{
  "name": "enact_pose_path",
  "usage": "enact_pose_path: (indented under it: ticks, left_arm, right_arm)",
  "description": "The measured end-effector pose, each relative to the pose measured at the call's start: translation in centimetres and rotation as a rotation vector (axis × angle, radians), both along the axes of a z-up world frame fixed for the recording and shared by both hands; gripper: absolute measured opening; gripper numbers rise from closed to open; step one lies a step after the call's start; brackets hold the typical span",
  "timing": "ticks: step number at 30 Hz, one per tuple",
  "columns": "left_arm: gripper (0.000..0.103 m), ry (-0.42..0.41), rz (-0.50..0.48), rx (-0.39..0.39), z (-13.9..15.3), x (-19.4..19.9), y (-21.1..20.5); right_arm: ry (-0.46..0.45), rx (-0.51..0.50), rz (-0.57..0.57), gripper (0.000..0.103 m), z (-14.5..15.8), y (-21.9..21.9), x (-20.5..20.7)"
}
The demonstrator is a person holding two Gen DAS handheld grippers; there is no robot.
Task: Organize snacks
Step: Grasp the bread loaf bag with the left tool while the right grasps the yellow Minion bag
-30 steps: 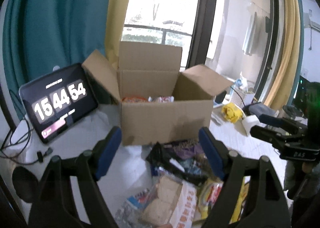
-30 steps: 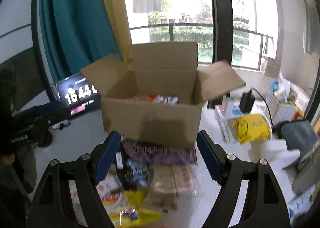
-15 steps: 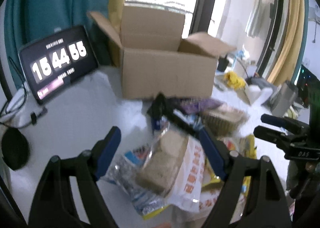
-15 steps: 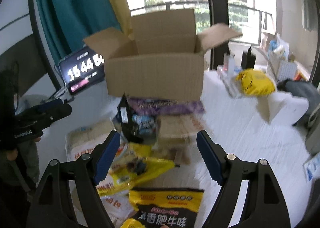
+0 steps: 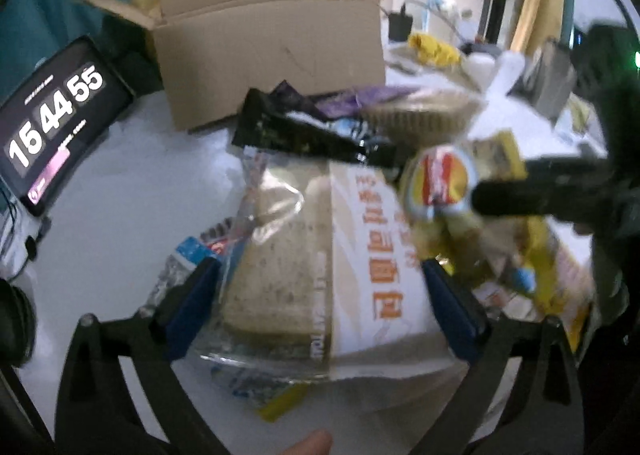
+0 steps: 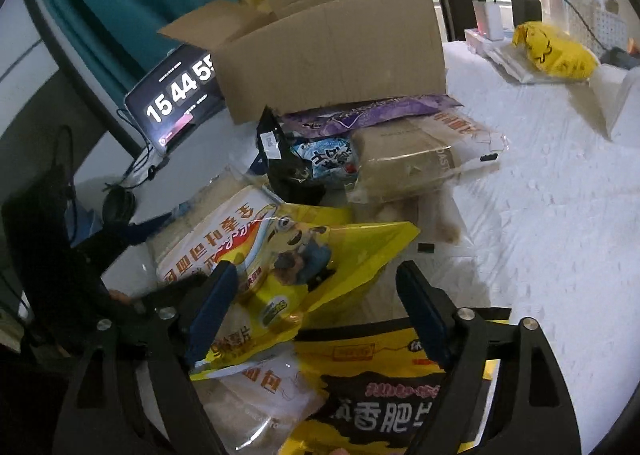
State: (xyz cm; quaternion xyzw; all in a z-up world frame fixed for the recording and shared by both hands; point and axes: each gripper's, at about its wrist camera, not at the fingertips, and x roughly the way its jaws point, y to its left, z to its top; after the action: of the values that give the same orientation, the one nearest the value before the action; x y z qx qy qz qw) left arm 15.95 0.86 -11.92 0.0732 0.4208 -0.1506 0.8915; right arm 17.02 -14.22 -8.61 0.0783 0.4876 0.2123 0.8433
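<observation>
snacks (image 6: pixel 304 255) heaped on white table (image 6: pixel 540 215) before cardboard box (image 6: pixel 332 51); both grippers' fingers spreading, clamping nothing.

Reads "15 44 55" on the tablet screen (image 5: pixel 52 117). Shows "香肥牛" on the yellow-and-black snack bag (image 6: pixel 384 407). Orange Chinese lettering on the bread bag (image 5: pixel 372 255), too blurred to read.

Left gripper (image 5: pixel 320 295) pointed down at snack pile on white desk (image 5: pixel 132 207), jaws opening, w/ clear bread bag (image 5: pixel 304 275) between them, pads not pressing it. Black packet (image 5: pixel 304 135) lay just beyond; open cardboard box (image 5: pixel 272 55) behind. Tablet clock (image 5: pixel 52 123) stood at left. Other gripper (image 5: pixel 532 191) at right.
</observation>
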Motion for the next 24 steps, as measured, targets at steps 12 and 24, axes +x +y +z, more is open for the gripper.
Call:
enact_pose_path:
  ticks: [12,24]
  left_arm:
    - [0.091,-0.016,0.007,0.026,0.1,0.3,-0.1]
    - [0.085,-0.078,0.047,-0.015,2.9,-0.9,0.6]
  right_arm:
    - [-0.022,0.038,0.066,0.059,0.1,0.9,-0.3]
    - [-0.168,-0.007,0.132,0.049,4.1,1.5,-1.8]
